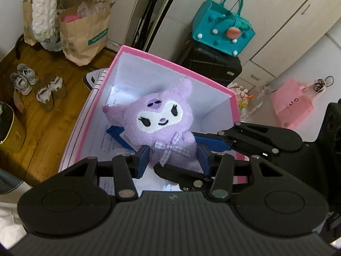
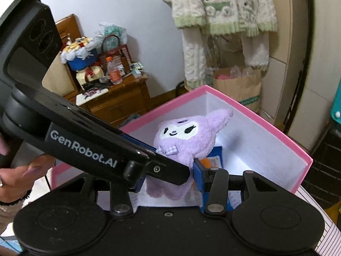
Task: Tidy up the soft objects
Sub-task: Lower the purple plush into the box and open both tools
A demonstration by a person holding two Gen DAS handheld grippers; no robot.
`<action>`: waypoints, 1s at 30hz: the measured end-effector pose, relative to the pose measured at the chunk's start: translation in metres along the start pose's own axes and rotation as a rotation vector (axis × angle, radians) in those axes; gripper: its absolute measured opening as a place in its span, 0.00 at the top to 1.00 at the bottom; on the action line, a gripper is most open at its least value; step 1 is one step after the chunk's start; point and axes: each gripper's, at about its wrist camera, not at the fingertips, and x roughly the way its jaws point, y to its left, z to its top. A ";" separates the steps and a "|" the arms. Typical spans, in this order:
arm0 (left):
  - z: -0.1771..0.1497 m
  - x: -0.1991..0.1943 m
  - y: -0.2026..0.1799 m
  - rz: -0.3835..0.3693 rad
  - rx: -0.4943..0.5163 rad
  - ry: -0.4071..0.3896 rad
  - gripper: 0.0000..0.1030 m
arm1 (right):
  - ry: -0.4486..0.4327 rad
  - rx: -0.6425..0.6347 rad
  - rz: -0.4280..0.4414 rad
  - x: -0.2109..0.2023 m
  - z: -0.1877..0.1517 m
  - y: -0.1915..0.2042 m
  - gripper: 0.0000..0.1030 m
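A purple plush toy [image 1: 162, 119] with a white face and a checked bow hangs upright over the open pink box [image 1: 170, 60], whose white inside has papers on the bottom. My left gripper [image 1: 173, 162] is shut on the toy's lower body, a blue pad on each side. The right gripper reaches in from the right, its blue fingers [image 1: 213, 144] crossing at the toy's body. In the right wrist view my right gripper [image 2: 169, 181] is likewise shut on the plush toy [image 2: 187, 140] above the box [image 2: 266, 117]. The left gripper's black housing [image 2: 85, 147] crosses in front.
Brown paper bags [image 1: 85, 36] and shoes [image 1: 25, 79] stand on the wooden floor behind the box. A teal bag [image 1: 223, 32] sits on a black suitcase [image 1: 211, 64]; a pink bag [image 1: 292, 104] lies right. A cluttered wooden nightstand [image 2: 119, 98] and a hanging fleece garment [image 2: 219, 10] are beyond.
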 end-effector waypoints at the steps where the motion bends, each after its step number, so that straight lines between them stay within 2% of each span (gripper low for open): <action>1: 0.004 0.004 -0.002 0.001 0.003 0.006 0.54 | 0.007 0.007 -0.004 0.002 0.000 -0.003 0.51; 12: 0.015 0.032 -0.030 0.002 0.133 0.079 0.54 | -0.006 0.164 -0.106 0.000 -0.012 -0.025 0.51; 14: 0.017 0.040 -0.031 -0.016 0.133 0.108 0.54 | 0.015 0.183 -0.143 0.004 -0.013 -0.025 0.51; 17: 0.019 0.043 -0.033 -0.013 0.149 0.106 0.54 | 0.018 0.189 -0.203 0.007 -0.012 -0.022 0.51; 19: 0.022 0.045 -0.031 -0.017 0.148 0.114 0.54 | 0.025 0.215 -0.205 0.009 -0.011 -0.026 0.51; 22: 0.023 0.048 -0.028 0.004 0.137 0.127 0.49 | 0.048 0.203 -0.220 0.013 -0.009 -0.027 0.44; 25: 0.018 0.041 -0.033 0.089 0.179 0.079 0.45 | 0.074 0.149 -0.280 0.018 -0.008 -0.018 0.42; 26: 0.015 0.036 -0.035 0.098 0.193 0.060 0.41 | 0.082 0.127 -0.304 0.018 -0.008 -0.016 0.42; 28: 0.011 0.025 -0.035 0.075 0.203 0.034 0.37 | 0.064 0.089 -0.323 0.012 -0.012 -0.012 0.41; 30: 0.006 0.014 -0.034 0.049 0.203 0.020 0.37 | 0.056 0.095 -0.300 0.004 -0.015 -0.013 0.41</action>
